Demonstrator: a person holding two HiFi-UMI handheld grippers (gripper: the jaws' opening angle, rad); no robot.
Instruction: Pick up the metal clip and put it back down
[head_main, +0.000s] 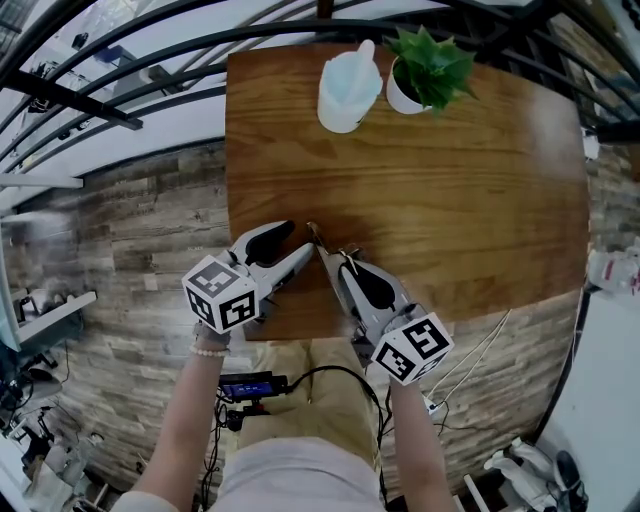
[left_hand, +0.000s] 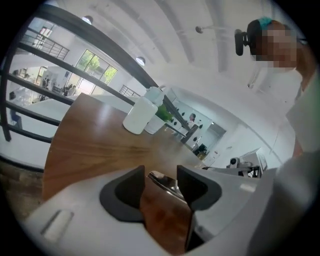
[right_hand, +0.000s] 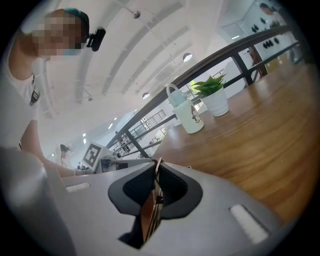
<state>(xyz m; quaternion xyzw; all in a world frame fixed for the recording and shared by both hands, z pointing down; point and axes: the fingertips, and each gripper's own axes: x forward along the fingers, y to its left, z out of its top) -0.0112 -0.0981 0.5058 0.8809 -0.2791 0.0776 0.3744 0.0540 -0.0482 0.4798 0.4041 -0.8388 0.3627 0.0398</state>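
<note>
- My right gripper (right_hand: 156, 172) has its fingers pressed together on the metal clip (right_hand: 156, 190), which stands edge-on between the dark pads as a thin bright strip.
- My left gripper (left_hand: 161, 175) has its fingers spread. The shiny end of the clip (left_hand: 167, 182) shows in the gap between them, and I cannot tell whether either pad touches it.
- From the head view, the two sets of tips meet in a V near the front edge of the table (head_main: 450, 180). The clip (head_main: 313, 233) pokes out just past them, over the wood (whether it rests on the wood or clears it, I cannot say).
- The table is brown wood with a plain grain and a soft sheen, and most of it is bare.
- At its far edge a pale jug (head_main: 348, 88) with a handle stands just beside a green plant (head_main: 425, 70) in a white pot, both well apart from my fingers.
- The floor (head_main: 130, 240) is grey-brown planks.
- A dark railing (head_main: 150, 50) curves behind the table, and past it the room is bright and white, with windows.
- My khaki shorts (head_main: 310, 400) show below the table edge.
</note>
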